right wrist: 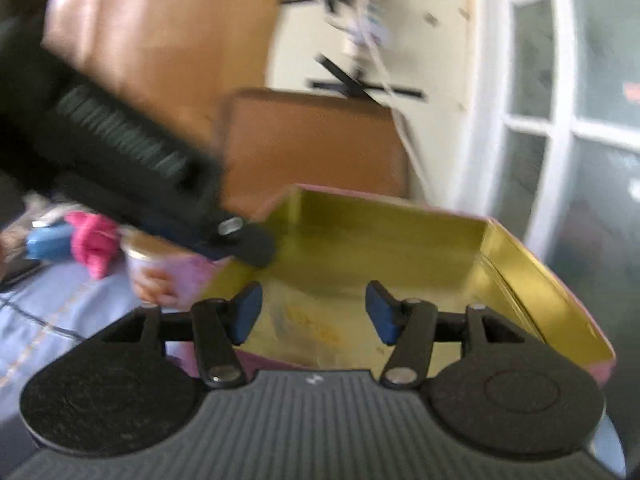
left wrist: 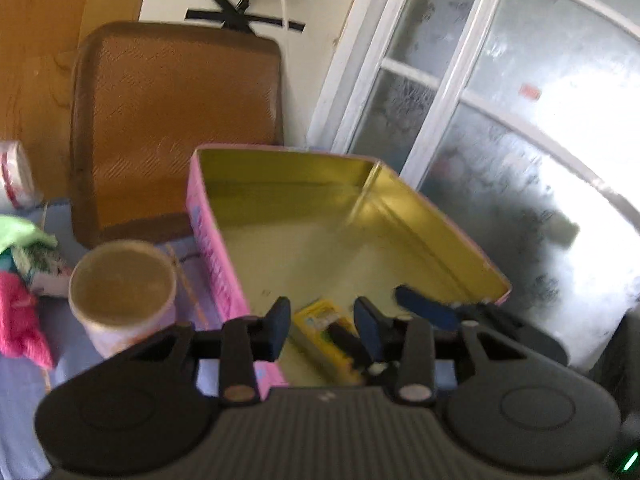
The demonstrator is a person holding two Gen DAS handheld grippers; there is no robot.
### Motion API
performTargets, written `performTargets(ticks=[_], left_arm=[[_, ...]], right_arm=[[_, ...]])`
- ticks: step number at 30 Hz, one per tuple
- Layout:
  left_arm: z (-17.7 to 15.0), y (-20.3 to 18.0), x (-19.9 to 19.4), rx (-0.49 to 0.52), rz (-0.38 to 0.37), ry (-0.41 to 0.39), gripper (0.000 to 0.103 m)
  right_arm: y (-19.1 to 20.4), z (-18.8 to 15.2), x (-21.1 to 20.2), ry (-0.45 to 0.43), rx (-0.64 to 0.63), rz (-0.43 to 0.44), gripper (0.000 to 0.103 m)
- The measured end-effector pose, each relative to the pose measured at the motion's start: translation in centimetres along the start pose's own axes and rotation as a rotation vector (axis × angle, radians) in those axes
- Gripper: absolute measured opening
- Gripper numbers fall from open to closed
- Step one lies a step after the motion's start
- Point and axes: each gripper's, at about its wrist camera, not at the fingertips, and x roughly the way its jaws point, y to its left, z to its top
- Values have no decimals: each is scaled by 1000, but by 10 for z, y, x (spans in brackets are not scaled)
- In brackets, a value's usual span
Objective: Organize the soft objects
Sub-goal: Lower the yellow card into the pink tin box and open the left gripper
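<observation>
An open pink tin box [left wrist: 212, 240] with a gold inside stands on a blue sheet. A yellow packet [left wrist: 316, 324] lies on its floor near the front. My left gripper [left wrist: 322, 308] hovers over the box's near left wall with its jaws close together and nothing pinched between them; the packet shows through the gap. In the right wrist view the left gripper [right wrist: 244, 240] reaches over the box's [right wrist: 384, 224] left corner. My right gripper [right wrist: 314, 300] stands open over the box floor, nothing between its pads. One of its blue fingers [left wrist: 424, 306] shows right of the packet.
A paper cup [left wrist: 122, 292] stands left of the box. Pink cloth [left wrist: 18, 320] and green cloth [left wrist: 20, 232] lie further left on the sheet [left wrist: 24, 400]. A brown woven cushion [left wrist: 176, 120] leans behind the box. A frosted glass door [left wrist: 480, 100] is on the right.
</observation>
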Motion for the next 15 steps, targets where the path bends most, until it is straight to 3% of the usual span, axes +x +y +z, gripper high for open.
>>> performTargets(ticks=[4, 7, 11, 15], left_arm=[[-15, 33, -35, -48, 25, -53, 42], [-37, 76, -83, -128, 93, -131, 43], [-78, 143, -140, -273, 277, -173, 43], [-124, 198, -189, -432, 421, -193, 43]], right_arm=[[5, -1, -12, -63, 55, 59, 61], [22, 13, -14, -118, 76, 172, 61], [77, 26, 7, -42, 63, 424, 61], [159, 34, 21, 36, -27, 643, 61]])
